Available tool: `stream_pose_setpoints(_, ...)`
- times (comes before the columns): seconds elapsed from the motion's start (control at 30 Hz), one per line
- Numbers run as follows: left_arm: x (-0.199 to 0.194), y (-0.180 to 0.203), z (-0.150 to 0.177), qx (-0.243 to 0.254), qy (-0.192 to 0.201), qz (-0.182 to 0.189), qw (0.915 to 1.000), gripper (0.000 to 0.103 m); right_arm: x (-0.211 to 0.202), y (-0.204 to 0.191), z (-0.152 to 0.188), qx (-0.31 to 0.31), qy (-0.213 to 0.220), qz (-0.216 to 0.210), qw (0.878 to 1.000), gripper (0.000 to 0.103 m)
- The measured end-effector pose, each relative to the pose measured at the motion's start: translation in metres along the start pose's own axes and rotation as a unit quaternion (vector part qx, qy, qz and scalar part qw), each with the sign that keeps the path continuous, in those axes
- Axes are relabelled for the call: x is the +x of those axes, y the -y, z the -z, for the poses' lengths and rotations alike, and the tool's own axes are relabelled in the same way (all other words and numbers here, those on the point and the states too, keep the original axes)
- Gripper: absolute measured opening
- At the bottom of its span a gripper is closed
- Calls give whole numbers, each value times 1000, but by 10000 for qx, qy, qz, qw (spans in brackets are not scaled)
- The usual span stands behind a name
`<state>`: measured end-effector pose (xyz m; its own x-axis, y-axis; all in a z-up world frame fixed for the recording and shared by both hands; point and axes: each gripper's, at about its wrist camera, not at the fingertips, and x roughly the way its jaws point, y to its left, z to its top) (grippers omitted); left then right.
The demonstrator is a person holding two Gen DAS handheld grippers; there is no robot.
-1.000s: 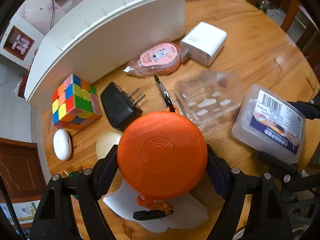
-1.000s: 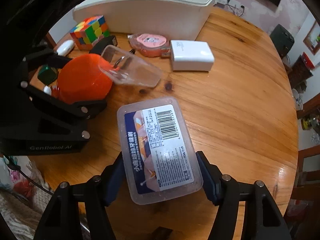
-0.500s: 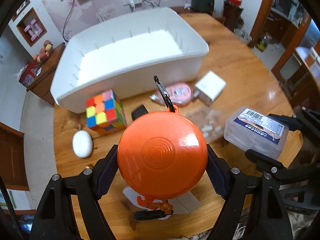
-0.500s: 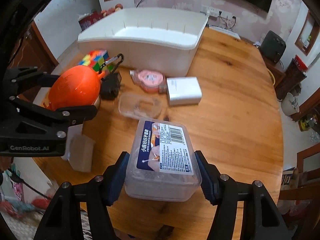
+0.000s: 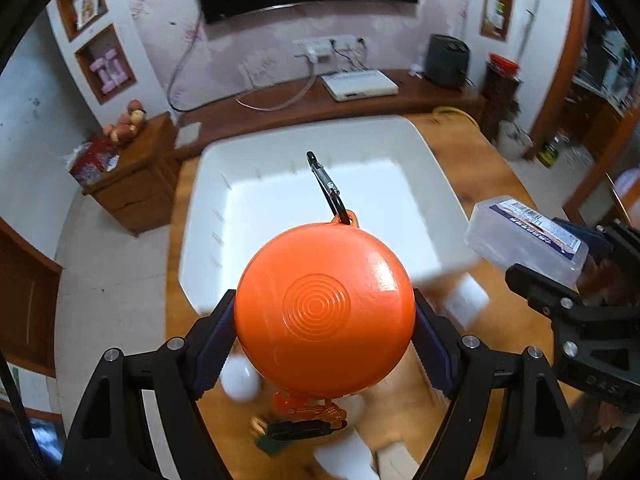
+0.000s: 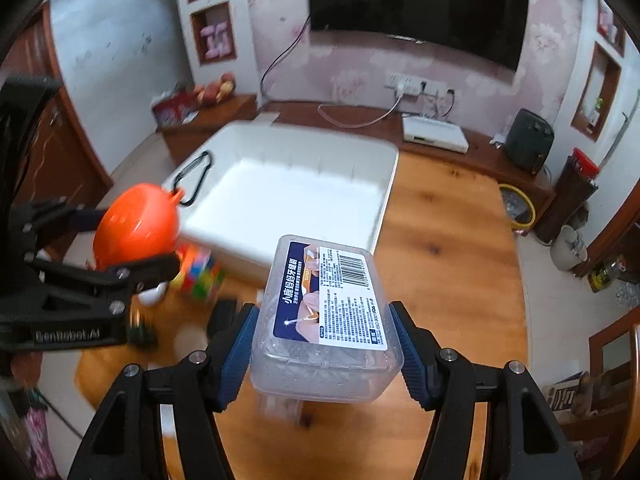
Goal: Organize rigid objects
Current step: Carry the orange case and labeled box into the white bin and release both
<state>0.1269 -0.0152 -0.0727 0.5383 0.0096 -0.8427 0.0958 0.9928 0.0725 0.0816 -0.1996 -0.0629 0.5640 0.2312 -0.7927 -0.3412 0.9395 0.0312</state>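
My left gripper [image 5: 324,340] is shut on a round orange case [image 5: 324,312] with a black carabiner [image 5: 326,186] at its far end. It hangs in the air just before the near wall of a big white bin [image 5: 312,216]. My right gripper [image 6: 322,344] is shut on a clear plastic box [image 6: 326,320] with a blue label and barcode, also held above the table. In the right wrist view the orange case [image 6: 136,228] and the left gripper [image 6: 120,240] sit at the left, near the bin's [image 6: 296,192] left corner. The clear box [image 5: 528,240] shows at the right of the left wrist view.
On the round wooden table [image 6: 452,264] below lie a colour cube [image 6: 198,270], a white egg-shaped thing [image 5: 240,380], a white charger block [image 5: 464,300] and other blurred small items. A wooden TV bench [image 5: 360,100] and a side cabinet [image 5: 132,184] stand behind the bin.
Both grippers rose with their loads and tipped forward. The bin's inside has come into fuller view and the table items have dropped below and behind the held things.
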Motion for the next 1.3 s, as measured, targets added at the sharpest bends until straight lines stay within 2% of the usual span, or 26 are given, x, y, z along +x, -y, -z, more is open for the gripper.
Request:
stream_pose_setpoints(0.1,22,-14,-20,-243,-78,-63,9997,83,28,6,-28,221,-119,48,9997,65)
stream_pose_setpoints(0.23,60,-27,-32,-487,-249,-206,9983,83,81,14,-51,573,-524,8,9970,65)
stream_pose_setpoints(0.43,128,-48,-38,-1037,-787,-269,9911,83,137,1,-62,545,-840,120,9949,65)
stream_pose_setpoints(0.6,170,-54,-26,-1170,-1227,-507,9842,83,176,-18,-56,245,-1235,303,9916,65)
stream_pose_setpoints(0.73,173,-59,-24,-1399,-1336,-390,9803,83,183,-30,-52,-55,-1233,567,9907,66)
stream_pose_setpoints(0.87,174,-55,-23,-1362,-1561,-498,9770,83,185,-34,-50,-201,-1267,684,9894,66)
stream_pose_setpoints(0.97,177,-53,-18,-1372,-1807,-495,9727,83,185,-37,-49,-293,-1325,642,9887,74)
stream_pose_setpoints(1.03,176,-50,-16,-1382,-1828,-503,9721,83,186,-40,-49,-267,-1367,720,9876,80)
stream_pose_setpoints(1.13,173,-44,-14,-1411,-1880,-483,9708,83,187,-39,-48,-401,-1331,930,9859,80)
stream_pose_setpoints(1.3,168,-30,-10,-1299,-1913,-367,9722,83,184,-34,-48,-482,-1337,895,9858,80)
